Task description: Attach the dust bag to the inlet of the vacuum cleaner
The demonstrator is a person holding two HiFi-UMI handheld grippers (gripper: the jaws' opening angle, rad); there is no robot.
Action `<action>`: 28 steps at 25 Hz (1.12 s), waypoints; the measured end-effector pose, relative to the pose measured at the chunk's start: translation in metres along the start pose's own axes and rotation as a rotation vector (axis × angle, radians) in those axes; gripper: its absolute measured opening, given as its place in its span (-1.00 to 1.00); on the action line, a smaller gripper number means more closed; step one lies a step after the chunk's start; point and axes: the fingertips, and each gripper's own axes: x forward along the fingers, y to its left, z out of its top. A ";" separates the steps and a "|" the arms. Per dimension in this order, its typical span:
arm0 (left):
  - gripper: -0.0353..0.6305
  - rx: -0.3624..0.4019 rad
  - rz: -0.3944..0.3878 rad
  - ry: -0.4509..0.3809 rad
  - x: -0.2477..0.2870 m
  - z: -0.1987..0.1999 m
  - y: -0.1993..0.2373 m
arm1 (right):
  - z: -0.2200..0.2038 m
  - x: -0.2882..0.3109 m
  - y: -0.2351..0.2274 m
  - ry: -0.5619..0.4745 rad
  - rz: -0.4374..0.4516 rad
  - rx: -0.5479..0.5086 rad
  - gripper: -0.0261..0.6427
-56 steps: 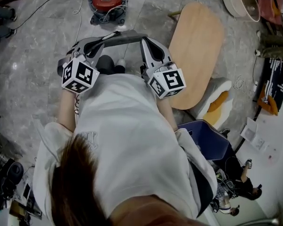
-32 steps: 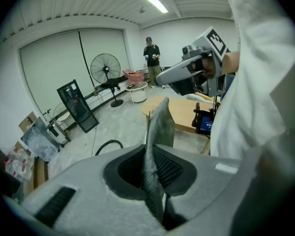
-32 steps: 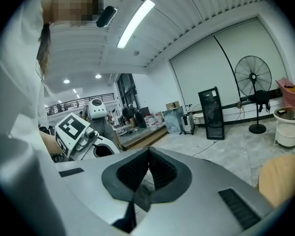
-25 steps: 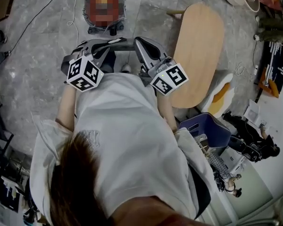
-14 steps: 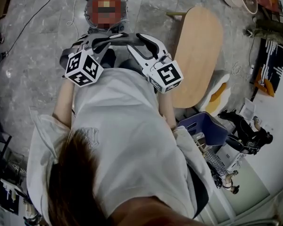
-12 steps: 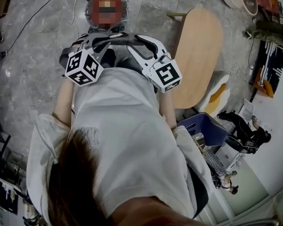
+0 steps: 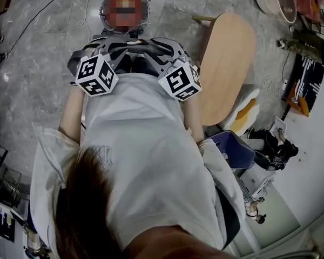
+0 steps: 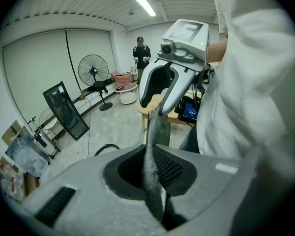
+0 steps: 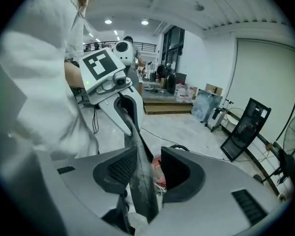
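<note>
A grey mesh dust bag (image 8: 152, 173) hangs stretched between my two grippers, in front of the person's waist. My left gripper (image 8: 155, 183) is shut on one end of it. The other end (image 9: 140, 181) runs between the jaws of my right gripper (image 9: 147, 176). Those jaws are closing; the cloth lies against one pad and a gap shows at the other. In the head view the left gripper (image 7: 116, 46) and right gripper (image 7: 148, 46) point towards each other. The red vacuum cleaner (image 7: 124, 4) stands on the floor just beyond them, partly under a blurred patch; it also shows red below the bag (image 9: 158, 173).
A light wooden oval table (image 7: 227, 63) stands to the right, with a blue crate (image 7: 232, 152) near it. A cable (image 7: 38, 20) trails over the grey floor at left. A standing fan (image 8: 93, 73), a black panel (image 8: 66, 112) and a person (image 8: 141, 50) are farther off.
My right gripper has rolled and moved in towards the left one, and the two marker cubes stand closer together. The left gripper has barely shifted.
</note>
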 end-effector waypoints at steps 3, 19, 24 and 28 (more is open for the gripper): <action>-0.77 0.007 -0.006 0.003 0.004 -0.002 0.001 | -0.004 0.010 0.001 0.034 0.049 -0.055 -0.50; -0.77 -0.150 -0.072 0.091 0.073 -0.035 -0.005 | -0.086 0.065 0.000 0.317 0.296 -0.277 -0.81; -0.77 -0.277 -0.086 0.124 0.104 -0.063 -0.012 | -0.114 0.091 0.004 0.332 0.339 -0.285 -0.82; -0.77 -0.349 -0.105 0.165 0.131 -0.088 -0.028 | -0.145 0.112 0.017 0.353 0.392 -0.265 -0.84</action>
